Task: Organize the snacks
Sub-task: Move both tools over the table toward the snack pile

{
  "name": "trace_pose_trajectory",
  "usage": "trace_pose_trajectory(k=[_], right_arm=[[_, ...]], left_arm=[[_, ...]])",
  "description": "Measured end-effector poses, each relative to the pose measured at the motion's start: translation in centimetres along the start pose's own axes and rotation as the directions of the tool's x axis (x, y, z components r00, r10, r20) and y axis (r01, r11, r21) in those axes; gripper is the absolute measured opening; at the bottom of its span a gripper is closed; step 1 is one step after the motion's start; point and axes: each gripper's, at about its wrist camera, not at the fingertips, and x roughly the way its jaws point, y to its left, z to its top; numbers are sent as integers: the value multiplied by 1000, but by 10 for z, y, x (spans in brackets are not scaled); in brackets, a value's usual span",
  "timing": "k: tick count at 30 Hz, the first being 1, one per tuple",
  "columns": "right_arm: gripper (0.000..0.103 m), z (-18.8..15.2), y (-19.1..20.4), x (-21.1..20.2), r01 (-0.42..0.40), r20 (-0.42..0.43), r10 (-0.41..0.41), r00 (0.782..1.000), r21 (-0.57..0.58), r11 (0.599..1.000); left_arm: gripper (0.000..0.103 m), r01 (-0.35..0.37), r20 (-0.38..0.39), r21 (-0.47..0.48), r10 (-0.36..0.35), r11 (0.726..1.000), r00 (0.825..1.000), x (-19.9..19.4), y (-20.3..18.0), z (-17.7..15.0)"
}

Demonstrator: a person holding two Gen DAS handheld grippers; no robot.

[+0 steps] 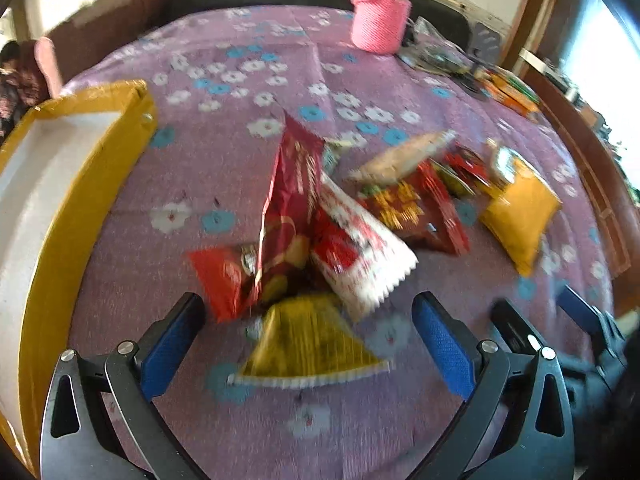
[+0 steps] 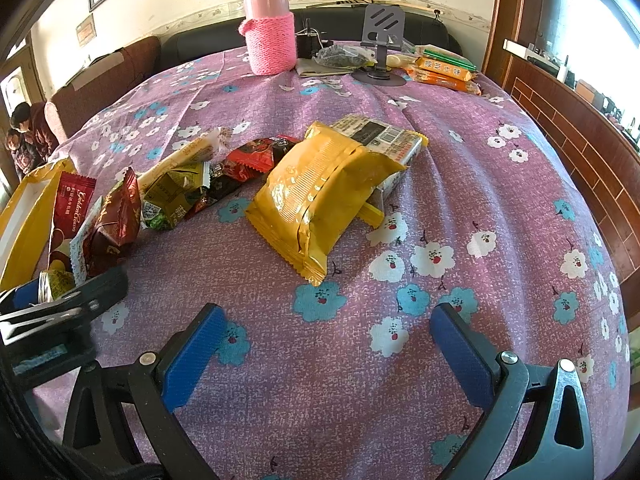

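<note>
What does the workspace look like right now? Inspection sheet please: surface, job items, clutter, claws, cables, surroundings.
Surface: purple floral cloth covering the table, wrinkled.
Job's things: loose snack packets piled mid-table; large yellow packet lying across a barcoded pack; tall dark red packet, red-and-white packet and gold packet nearest the left claw; yellow box at left, white inside, no snacks seen in it.
Clutter: pink knit-sleeved flask, grey phone stand, orange boxes at the far edge.
Claws: left claw open over the gold packet; right claw open over bare cloth.
Cables: nothing seen.
Surroundings: dark sofa, people at far left, bright window at right.
</note>
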Motion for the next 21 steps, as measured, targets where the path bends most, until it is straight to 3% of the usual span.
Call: trace_pose_trajectory(k=[3,6,7,9,11,14,16,18,19,21], right_arm=[[103,0,2,0,1,0,-1,1000,-1,1000],[103,0,2,0,1,0,-1,1000,-1,1000],[103,0,3,-1,0,-1,0,1000,0,1000],[103,-1,0,-1,-4,-17,4,1000,3,1000],[103,0,0,-2,-2,-68,3,998,7,1000],[103,-3,3,-5,-4,-125,2,992,-10,1000],[103,-6,3,-9,-20,-163,17,986,-16,1000],[93,-10,2,-19,-40,-185,39,982,1,999],[83,-12,1,-29,-65,-176,66,982,13,998],[78,-11,-1,-59,-83,-118,86,989,28,996]], left_arm=[[97,74,20,-24,-74,997,997,-23,12,-9],[97,91,151,-15,-88,996,985,-75,27,-18],[97,83,216,-14,-78,996,973,-100,36,-21],[97,75,332,-17,-65,997,941,-146,53,-27],[97,45,445,-28,-28,999,895,-196,72,-31],[97,57,574,-57,-13,997,819,-267,102,-38],[97,66,617,-58,-16,996,787,-300,116,-36],[97,46,655,-33,-14,998,756,-332,125,-36],[97,29,666,-20,-8,999,746,-343,126,-37],[97,-1,680,-8,6,1000,733,-363,131,-39]])
